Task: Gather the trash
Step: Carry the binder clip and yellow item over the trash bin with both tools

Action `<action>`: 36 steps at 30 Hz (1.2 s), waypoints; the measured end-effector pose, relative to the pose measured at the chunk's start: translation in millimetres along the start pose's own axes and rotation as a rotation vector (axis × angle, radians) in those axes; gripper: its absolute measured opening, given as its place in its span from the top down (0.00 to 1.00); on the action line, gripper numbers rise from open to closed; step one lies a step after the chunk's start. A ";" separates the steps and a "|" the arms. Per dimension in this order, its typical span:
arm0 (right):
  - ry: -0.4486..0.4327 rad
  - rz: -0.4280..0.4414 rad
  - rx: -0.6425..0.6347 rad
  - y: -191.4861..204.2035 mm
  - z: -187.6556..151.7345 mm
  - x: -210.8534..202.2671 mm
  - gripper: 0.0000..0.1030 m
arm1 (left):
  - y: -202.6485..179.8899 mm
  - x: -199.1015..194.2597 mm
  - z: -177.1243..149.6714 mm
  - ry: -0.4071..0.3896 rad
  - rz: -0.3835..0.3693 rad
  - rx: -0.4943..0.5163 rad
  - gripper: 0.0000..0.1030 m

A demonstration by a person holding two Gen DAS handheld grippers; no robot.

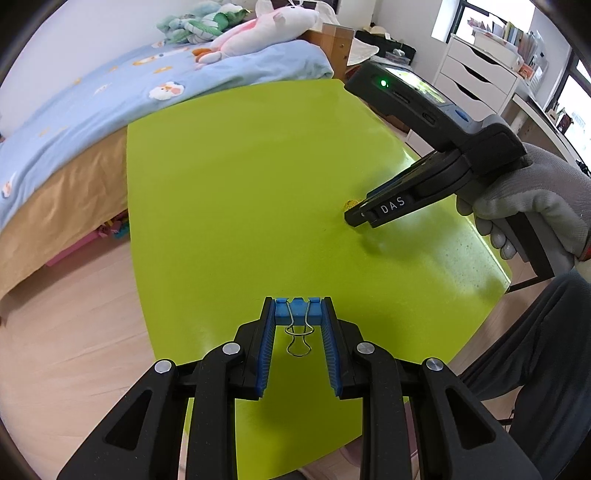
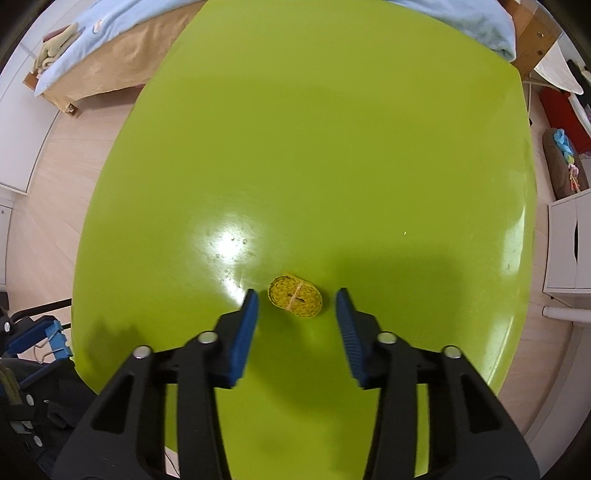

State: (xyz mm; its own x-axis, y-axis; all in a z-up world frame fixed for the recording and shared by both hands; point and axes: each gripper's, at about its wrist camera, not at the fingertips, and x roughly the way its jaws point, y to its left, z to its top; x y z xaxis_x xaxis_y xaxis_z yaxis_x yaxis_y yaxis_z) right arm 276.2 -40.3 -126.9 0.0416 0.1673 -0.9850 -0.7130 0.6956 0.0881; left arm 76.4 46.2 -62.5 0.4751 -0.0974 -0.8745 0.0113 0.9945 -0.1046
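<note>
A blue binder clip [image 1: 297,314] with wire handles sits between the fingertips of my left gripper [image 1: 299,301], which is shut on it above the near part of the green table [image 1: 240,166]. A coiled yellow tape measure [image 2: 294,296], bound with a band, lies on the table [image 2: 295,129]. My right gripper [image 2: 297,294] points down over it, jaws open, one blue pad on each side of the coil and neither touching it. In the left wrist view the right gripper [image 1: 356,218] hides most of the coil [image 1: 351,203]. The clip [image 2: 57,341] also shows at the right view's lower left.
A bed with a blue blanket [image 1: 110,99] and plush toys [image 1: 258,29] runs along the table's far side. White drawers [image 1: 476,81] stand at the back right. A gloved hand [image 1: 535,199] holds the right gripper. Wooden floor [image 1: 74,332] surrounds the table.
</note>
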 end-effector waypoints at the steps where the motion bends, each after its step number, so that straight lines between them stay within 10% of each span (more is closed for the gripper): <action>1: -0.005 0.009 -0.001 -0.7 -0.2 -0.4 0.73 | 0.2 0.5 -0.3 0.000 0.002 0.000 0.76; 13: -0.143 0.053 -0.033 -5.8 -45.4 -40.0 0.74 | -9.3 -10.4 0.1 -0.029 0.024 0.006 0.76; 36: -0.496 0.117 -0.140 25.0 -234.2 -173.3 0.74 | -77.5 -107.2 -42.6 -0.197 0.028 0.054 0.76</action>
State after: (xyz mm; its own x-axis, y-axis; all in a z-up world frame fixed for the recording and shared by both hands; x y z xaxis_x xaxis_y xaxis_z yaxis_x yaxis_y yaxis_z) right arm 87.3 -215.6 11.3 0.2582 0.5728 -0.7780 -0.8180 0.5581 0.1395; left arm -12.9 -22.2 19.1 0.6384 -0.0654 -0.7669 0.0401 0.9979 -0.0517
